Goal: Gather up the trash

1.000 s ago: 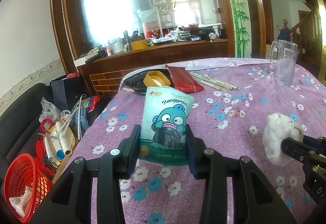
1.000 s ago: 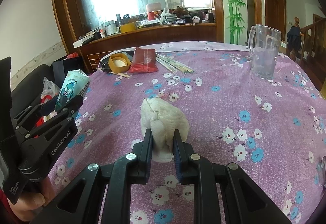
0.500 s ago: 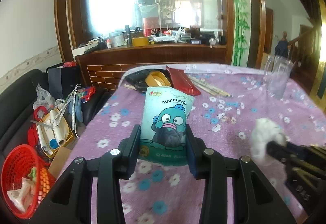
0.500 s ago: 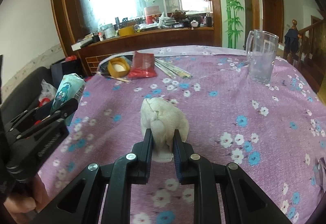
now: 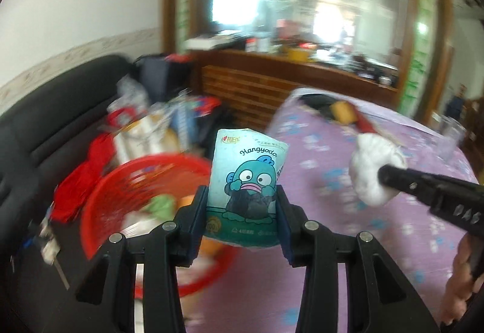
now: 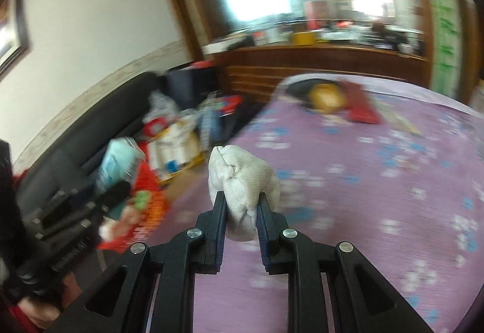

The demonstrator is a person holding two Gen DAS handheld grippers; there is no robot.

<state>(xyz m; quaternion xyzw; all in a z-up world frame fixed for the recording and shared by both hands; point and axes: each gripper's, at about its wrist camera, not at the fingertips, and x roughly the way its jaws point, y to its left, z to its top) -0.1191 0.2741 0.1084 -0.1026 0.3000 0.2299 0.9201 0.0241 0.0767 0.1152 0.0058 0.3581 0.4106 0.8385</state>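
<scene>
plainly, left hand-held gripper (image 5: 242, 206) pinching teal cartoon packet (image 5: 246, 181), right hand-held gripper (image 6: 241, 212) pinching crumpled white tissue (image 6: 242, 184)

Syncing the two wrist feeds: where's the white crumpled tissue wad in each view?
Left wrist: white tissue wad at right of centre, pinched by the right gripper entering from the right.
Right wrist: tissue wad at lower centre, between that gripper's fingers.
Shared landmark: red basket, lower left in both.
</scene>
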